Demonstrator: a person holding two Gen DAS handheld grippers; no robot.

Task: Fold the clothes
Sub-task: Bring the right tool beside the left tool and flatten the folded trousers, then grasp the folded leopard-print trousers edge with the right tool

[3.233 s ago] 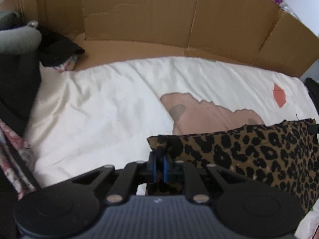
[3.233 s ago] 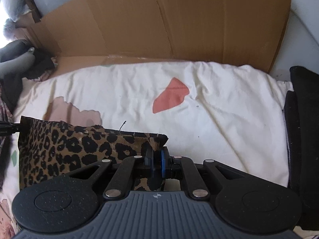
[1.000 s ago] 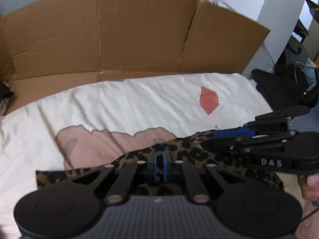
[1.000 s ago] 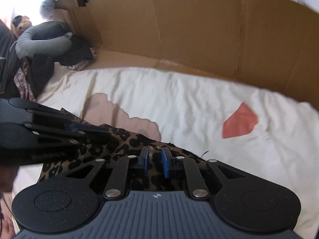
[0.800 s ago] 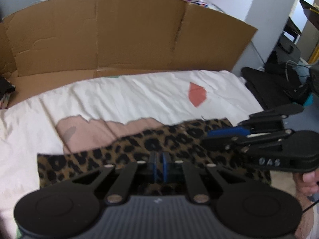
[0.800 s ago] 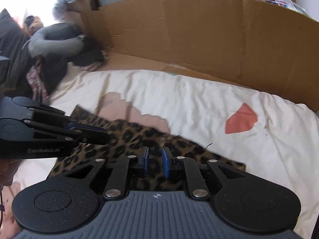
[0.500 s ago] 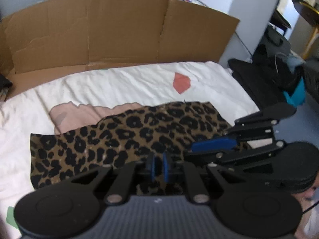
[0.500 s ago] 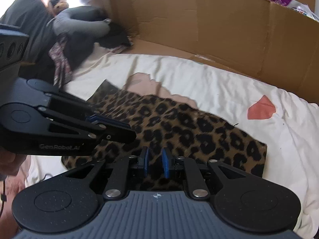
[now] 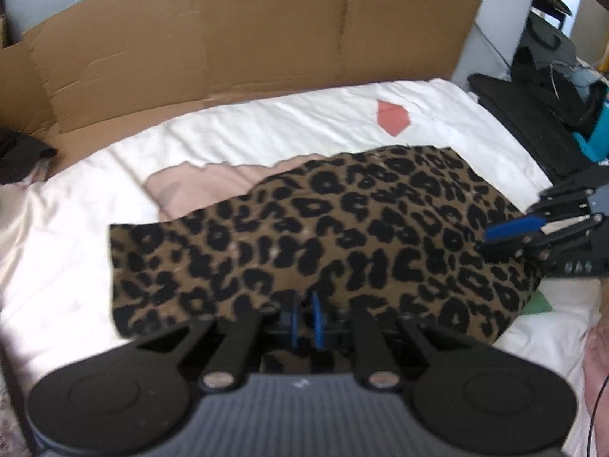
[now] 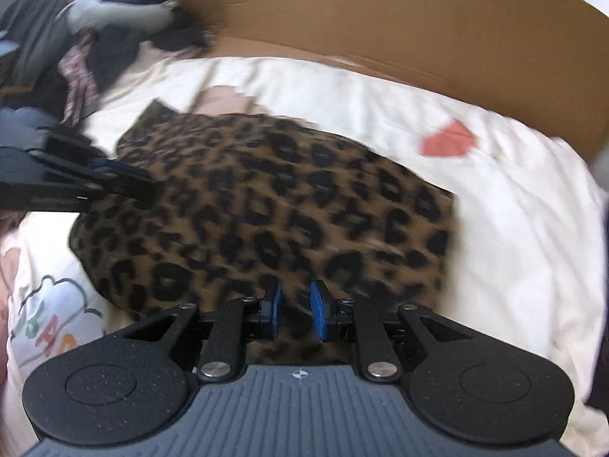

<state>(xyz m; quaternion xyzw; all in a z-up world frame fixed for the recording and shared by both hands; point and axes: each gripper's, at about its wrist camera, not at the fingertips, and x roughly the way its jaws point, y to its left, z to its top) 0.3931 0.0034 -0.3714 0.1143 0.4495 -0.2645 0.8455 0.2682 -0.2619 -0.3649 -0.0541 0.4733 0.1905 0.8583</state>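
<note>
Spreading wider than half a second ago, the brown-and-black leopard-print cloth garment point(image 9: 323, 236) now lies as a broad flat panel on the cream bedsheet with pink and red patches point(image 9: 76, 228); three seconds back only a narrow strip of it showed by the fingers. Both views are higher and further back than before, and both are blurred by motion.

Left gripper point(image 9: 304, 318): blue pads a narrow gap apart over the near hem, where they sat pressed together on the cloth a second ago; whether any cloth remains between them I cannot tell. Right gripper point(image 10: 298, 312): pads clearly apart, nothing between them, hovering at the near edge.

Reading: the garment looks laid down and let go, a fold step completed or the piece spread for one (one frame will not settle which).

Count:
- leopard garments: one
- grippers: two
- tall brown cardboard sheet point(image 9: 228, 38) at the far side: one, creased into panels
- dark and grey heap of other clothes point(image 10: 76, 38) far left: number not countable
- red patch on the sheet: one
</note>
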